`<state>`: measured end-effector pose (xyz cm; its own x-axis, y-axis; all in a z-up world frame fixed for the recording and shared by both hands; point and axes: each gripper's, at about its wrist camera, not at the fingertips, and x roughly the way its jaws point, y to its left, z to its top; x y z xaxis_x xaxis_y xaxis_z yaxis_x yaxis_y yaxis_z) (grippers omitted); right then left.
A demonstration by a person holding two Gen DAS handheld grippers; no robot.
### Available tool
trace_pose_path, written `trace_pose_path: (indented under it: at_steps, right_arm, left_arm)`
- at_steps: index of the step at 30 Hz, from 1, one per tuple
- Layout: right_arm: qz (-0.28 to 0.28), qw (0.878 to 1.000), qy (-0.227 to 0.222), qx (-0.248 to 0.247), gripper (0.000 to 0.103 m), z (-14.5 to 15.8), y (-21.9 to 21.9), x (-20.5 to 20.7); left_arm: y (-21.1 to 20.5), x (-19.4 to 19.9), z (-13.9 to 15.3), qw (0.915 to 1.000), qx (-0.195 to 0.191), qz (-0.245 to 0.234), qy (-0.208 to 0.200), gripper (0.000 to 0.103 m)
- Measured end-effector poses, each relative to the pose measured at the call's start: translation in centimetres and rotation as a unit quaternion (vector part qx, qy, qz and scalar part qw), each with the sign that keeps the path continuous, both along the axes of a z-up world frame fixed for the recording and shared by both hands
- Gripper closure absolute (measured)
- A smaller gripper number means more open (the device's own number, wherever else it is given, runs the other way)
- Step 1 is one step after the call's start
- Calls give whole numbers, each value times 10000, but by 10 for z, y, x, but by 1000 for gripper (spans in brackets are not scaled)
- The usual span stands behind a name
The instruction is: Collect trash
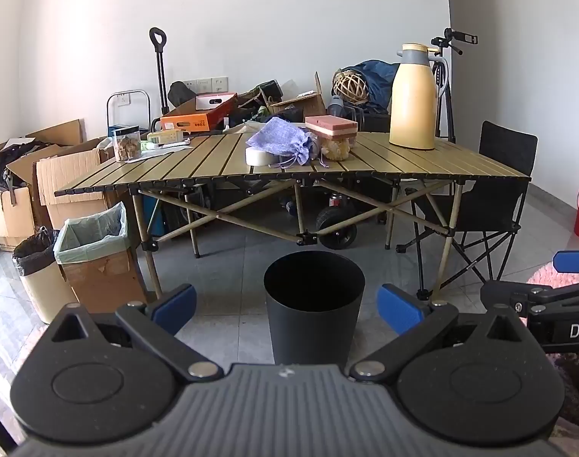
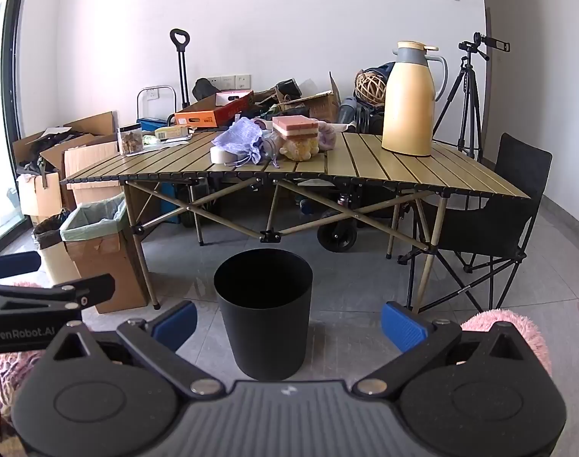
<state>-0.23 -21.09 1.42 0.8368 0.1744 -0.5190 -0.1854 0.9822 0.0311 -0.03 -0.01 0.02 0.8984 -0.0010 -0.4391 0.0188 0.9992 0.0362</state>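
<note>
Both grippers are spread wide and hold nothing. The left gripper [image 1: 287,306] hangs over the floor, and the black bin [image 1: 314,306] shows between its blue pads [image 1: 400,308], farther off and not touched. The right gripper [image 2: 289,321] is beside it, with the same bin [image 2: 264,308] seen between its fingers, a little toward the left one.

The bin stands upright on the tiled floor [image 1: 221,266], in front of the front edge of the folding table [image 1: 403,160], near its middle. Its inside is dark, so I cannot tell what is in it.

On the table, near the front edge, a purple cloth bag [image 1: 280,141] lies partly on a white tape roll [image 1: 261,157]. Just beside it is a jar with a pink lid [image 1: 331,125]. A yellow thermos [image 1: 413,99] stands near the right back corner, and a clear jar [image 1: 127,144] near the left back corner.

By the left end of the table stands a cardboard box with a green liner [image 1: 95,243], and a small bin with a black liner [image 1: 38,266] touches it.
</note>
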Motion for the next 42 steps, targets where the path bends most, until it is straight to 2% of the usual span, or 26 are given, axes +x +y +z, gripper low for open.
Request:
trace_pose_path:
  at_steps: [1, 42]
  right_arm:
    - [1, 10000, -3, 9, 0, 0, 0, 0]
    - [4, 10000, -26, 1, 0, -1, 0, -1]
  left_arm:
    - [0, 1, 0, 9999, -52, 1, 122, 0]
    - [3, 2, 0, 10000, -10, 4, 39, 0]
